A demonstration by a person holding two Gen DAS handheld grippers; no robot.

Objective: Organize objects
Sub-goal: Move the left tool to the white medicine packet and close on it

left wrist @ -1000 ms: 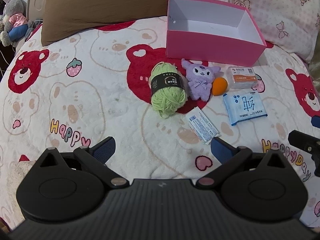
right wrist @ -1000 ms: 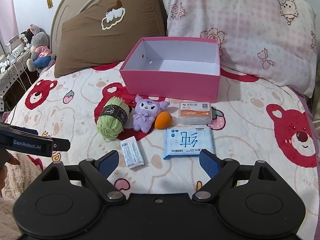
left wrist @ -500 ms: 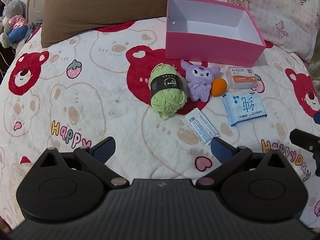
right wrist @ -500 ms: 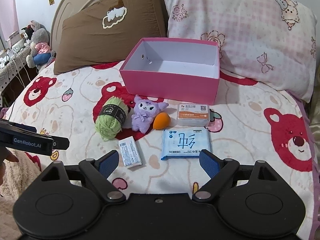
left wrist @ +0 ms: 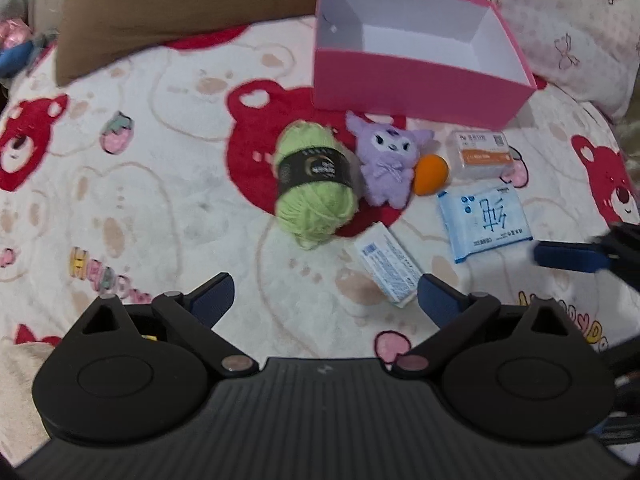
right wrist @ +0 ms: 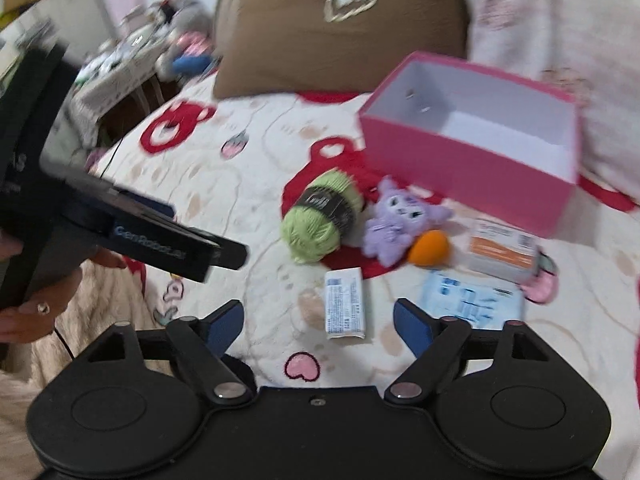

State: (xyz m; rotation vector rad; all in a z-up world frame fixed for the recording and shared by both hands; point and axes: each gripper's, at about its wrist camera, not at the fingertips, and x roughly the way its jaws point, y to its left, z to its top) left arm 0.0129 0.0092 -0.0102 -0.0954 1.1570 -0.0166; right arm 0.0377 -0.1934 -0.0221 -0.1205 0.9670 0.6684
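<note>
On the bear-print blanket lie a green yarn ball [left wrist: 316, 188], a purple plush [left wrist: 386, 164], an orange sponge [left wrist: 430, 168], a clear box with an orange label [left wrist: 482, 154], a blue tissue pack [left wrist: 484, 220] and a small white packet [left wrist: 388, 268]. Behind them stands an empty pink box [left wrist: 416, 52]. My left gripper [left wrist: 324, 298] hovers before the yarn, its jaws closing with nothing between them. My right gripper [right wrist: 320, 322] is tilted, its jaws closing; the white packet [right wrist: 345, 304] lies on the blanket between its fingertips, untouched.
A brown pillow [right wrist: 340, 28] and a pink checked pillow [left wrist: 568, 20] lean at the head of the bed. Soft toys and a cluttered shelf [right wrist: 132, 60] stand off the left side. A hand [right wrist: 24, 312] holds the left gripper [right wrist: 160, 236].
Both grippers have moved in closer to the objects and their jaws have narrowed slightly. The right view has rolled and swung left. The right gripper's blue finger has come further into the left view.
</note>
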